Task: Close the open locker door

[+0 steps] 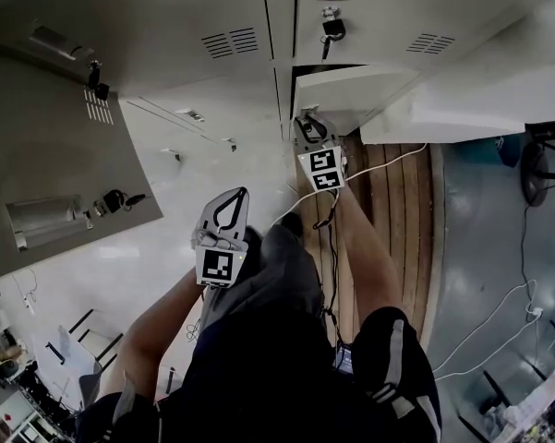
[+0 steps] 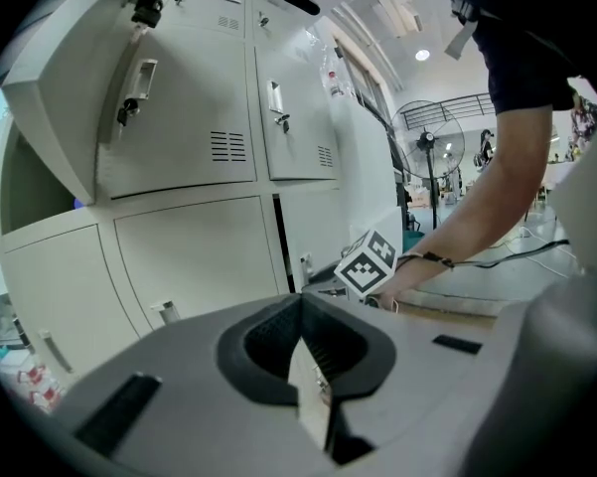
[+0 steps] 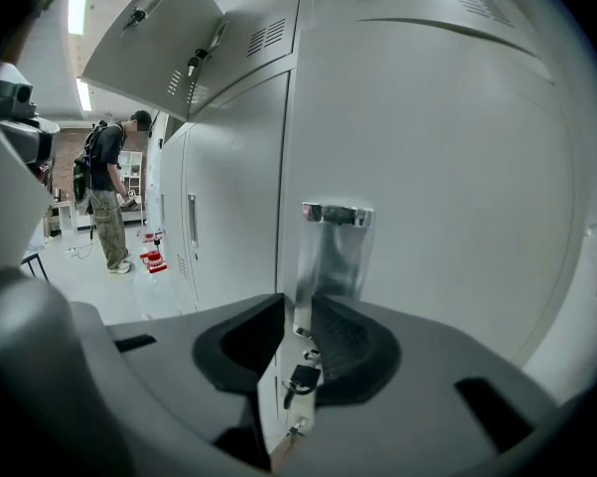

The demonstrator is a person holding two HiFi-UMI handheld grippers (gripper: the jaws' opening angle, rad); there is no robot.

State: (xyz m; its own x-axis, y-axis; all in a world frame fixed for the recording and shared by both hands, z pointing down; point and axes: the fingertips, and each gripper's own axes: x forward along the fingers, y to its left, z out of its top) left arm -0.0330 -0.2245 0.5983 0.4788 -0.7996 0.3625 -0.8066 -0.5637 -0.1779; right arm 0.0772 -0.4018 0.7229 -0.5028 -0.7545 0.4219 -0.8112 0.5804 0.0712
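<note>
The person stands bent over, facing a bank of pale grey metal lockers (image 1: 212, 26), with a gripper in each hand. The right gripper (image 1: 307, 127) reaches forward to the free edge of the open white metal locker door (image 1: 351, 95) — a low one, swung out from the row beside a strip of brown wooden planking (image 1: 397, 210). In the right gripper view its fingers stand a narrow gap apart. Through the gap show the door's shiny steel handle plate (image 3: 333, 246) and a small black key (image 3: 300, 376) hanging below it, and the pads do not plainly press on anything. The door's broad face fills the right of that view, its edge running down just at the fingers.

The left gripper (image 1: 235, 199) hangs nearer the person's body, well apart from the door, with its fingers closed tip to tip on nothing (its view looks along the locker fronts towards the other arm). Higher up on the left a second grey door (image 1: 65, 146) also stands swung open. Far down the room another person (image 3: 109, 197) stands by the lockers.
</note>
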